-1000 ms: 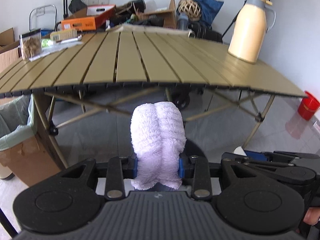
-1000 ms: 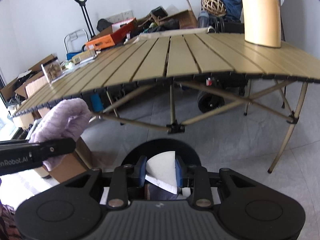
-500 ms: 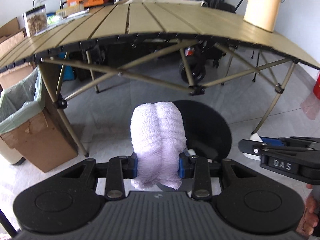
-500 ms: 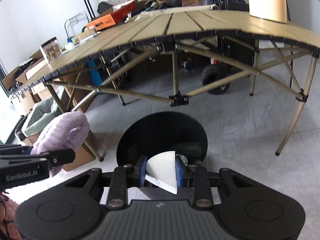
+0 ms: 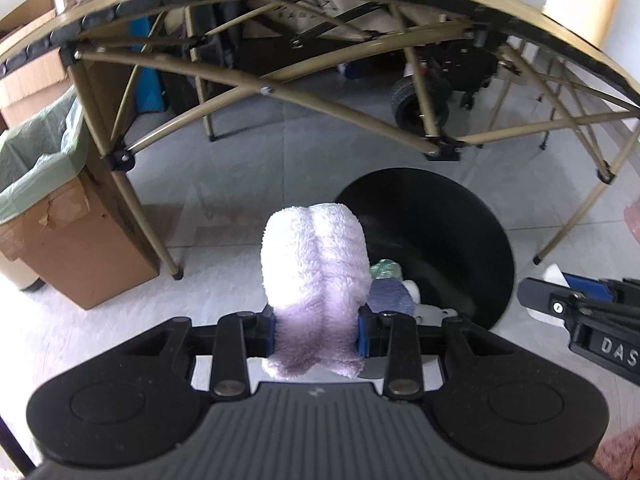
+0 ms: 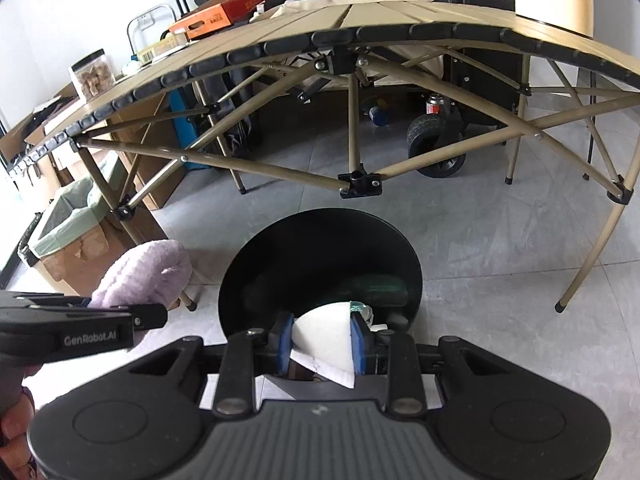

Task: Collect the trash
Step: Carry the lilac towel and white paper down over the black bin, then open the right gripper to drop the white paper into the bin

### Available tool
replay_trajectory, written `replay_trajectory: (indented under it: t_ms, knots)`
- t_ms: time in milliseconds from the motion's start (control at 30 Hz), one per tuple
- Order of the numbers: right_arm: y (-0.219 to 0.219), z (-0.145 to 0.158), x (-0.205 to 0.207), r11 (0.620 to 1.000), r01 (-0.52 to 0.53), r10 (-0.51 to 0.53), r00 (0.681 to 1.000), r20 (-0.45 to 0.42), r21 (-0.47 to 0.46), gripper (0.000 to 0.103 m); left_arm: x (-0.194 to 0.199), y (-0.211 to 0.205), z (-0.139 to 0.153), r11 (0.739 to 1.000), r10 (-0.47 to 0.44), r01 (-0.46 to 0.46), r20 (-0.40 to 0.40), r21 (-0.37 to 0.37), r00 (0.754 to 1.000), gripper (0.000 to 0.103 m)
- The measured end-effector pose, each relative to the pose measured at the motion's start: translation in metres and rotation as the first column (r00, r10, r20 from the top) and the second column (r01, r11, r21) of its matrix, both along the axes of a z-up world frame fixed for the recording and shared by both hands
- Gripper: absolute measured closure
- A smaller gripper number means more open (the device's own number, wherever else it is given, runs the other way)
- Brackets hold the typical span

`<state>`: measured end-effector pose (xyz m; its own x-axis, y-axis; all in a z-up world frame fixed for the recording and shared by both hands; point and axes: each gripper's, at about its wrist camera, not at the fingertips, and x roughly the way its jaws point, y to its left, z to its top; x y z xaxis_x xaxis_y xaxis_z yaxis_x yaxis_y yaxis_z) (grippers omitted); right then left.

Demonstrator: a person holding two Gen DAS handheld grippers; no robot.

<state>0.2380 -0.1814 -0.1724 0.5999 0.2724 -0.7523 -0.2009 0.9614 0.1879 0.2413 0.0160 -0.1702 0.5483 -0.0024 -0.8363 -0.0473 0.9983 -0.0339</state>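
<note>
Since one second ago both of my grippers have come down: the table top filled the upper part of both views then, and now I see mostly its underside and the folding frame, with the black bin much larger below me.

My left gripper (image 5: pixel 318 330) is closed on a fluffy pale lilac cloth (image 5: pixel 314 276). The cloth stands up between the blue pads (image 5: pixel 362 334) and bulges above them. It hangs just beside the near-left rim of the black bin (image 5: pixel 472 240), partly in front of the opening. In the right wrist view the same cloth (image 6: pixel 144 276) is left of the bin, above the floor and not inside it.

My right gripper (image 6: pixel 322 342) is clamped on a piece of white paper (image 6: pixel 324 334), a folded sheet with a rounded top edge. It is over the near edge of the black bin (image 6: pixel 320 256). Inside the bin, behind the paper, I see some trash already lying: a green crumpled wrapper (image 5: pixel 384 272), something bluish and a small white object; I cannot tell exactly what they are.

The bin stands on the grey tiled floor (image 6: pixel 500 248) in front of the tan folding table (image 6: pixel 360 20). At the left, beside a table leg, there is a cardboard box (image 5: pixel 76 248) lined with a green bag.
</note>
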Motion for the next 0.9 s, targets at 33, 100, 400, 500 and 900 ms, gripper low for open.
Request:
replay_trajectory:
  t_ms: [33, 100, 400, 500, 900]
  knots:
    - [0.002, -0.001, 0.003, 1.0, -0.004, 0.004, 1.0, -0.002, -0.004, 0.075, 0.002, 0.003, -0.001, 1.0, 0.012, -0.012, -0.006, -0.004, 1.0, 0.068]
    - [0.007, -0.003, 0.01, 1.0, -0.014, 0.014, 1.0, -0.001, -0.012, 0.075, 0.006, 0.009, -0.003, 0.999, 0.033, -0.033, -0.015, -0.01, 0.999, 0.068]
    - [0.028, -0.015, 0.046, 0.999, -0.034, 0.034, 0.999, -0.002, -0.037, 0.075, 0.015, 0.024, -0.004, 0.995, 0.095, -0.096, -0.034, -0.018, 0.995, 0.068]
    - [0.032, -0.02, 0.057, 0.999, -0.028, 0.028, 1.0, -0.013, -0.034, 0.075, 0.019, 0.029, -0.005, 0.993, 0.119, -0.12, -0.041, -0.022, 0.992, 0.068]
    - [0.046, -0.042, 0.077, 0.998, -0.021, 0.016, 0.996, -0.087, -0.051, 0.065, 0.025, 0.036, -0.007, 0.987, 0.163, -0.163, -0.049, -0.008, 0.985, 0.068]
